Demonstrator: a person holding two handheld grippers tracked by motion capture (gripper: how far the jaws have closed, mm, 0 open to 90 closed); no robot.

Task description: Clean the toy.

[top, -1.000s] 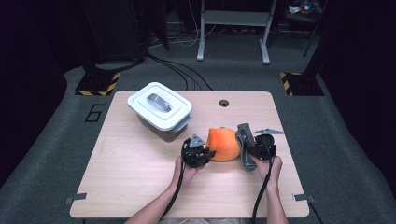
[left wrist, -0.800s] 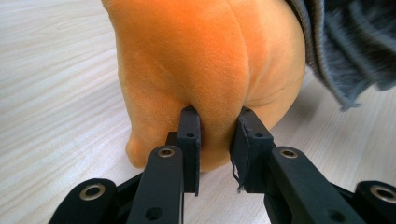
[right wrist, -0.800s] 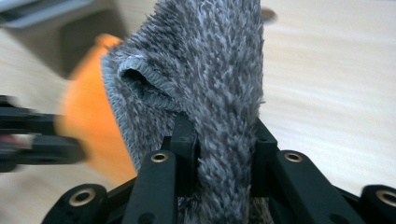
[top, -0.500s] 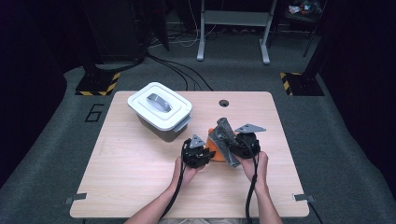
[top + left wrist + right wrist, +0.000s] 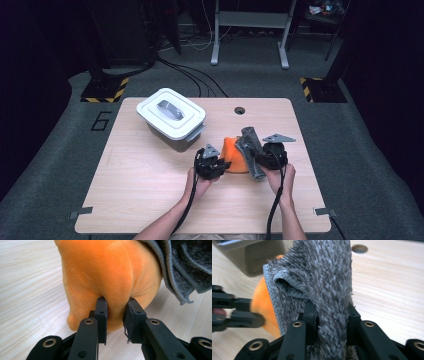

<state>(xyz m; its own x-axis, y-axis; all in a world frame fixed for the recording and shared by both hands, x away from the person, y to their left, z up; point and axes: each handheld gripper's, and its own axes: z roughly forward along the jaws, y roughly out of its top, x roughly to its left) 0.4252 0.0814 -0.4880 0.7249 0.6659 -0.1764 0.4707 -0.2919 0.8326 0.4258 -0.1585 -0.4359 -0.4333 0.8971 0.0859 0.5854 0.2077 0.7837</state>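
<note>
Orange plush toy [image 5: 110, 277] sits pinched in the left claw [image 5: 115, 312] while the right claw [image 5: 331, 315] clamps the grey cloth [image 5: 322, 272] against it, so wiping across the plush probably comes next.

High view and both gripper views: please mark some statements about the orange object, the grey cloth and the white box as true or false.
1. The left gripper pinches the orange plush object. True.
2. The right gripper is open and holds nothing. False: its jaws are closed on the grey cloth.
3. The white box has its lid on. True.
4. The grey cloth lies flat on the table, far from the orange object. False: it is held up against the orange object.
5. The white box stands between the two grippers. False: it stands farther back, to the left.
</note>
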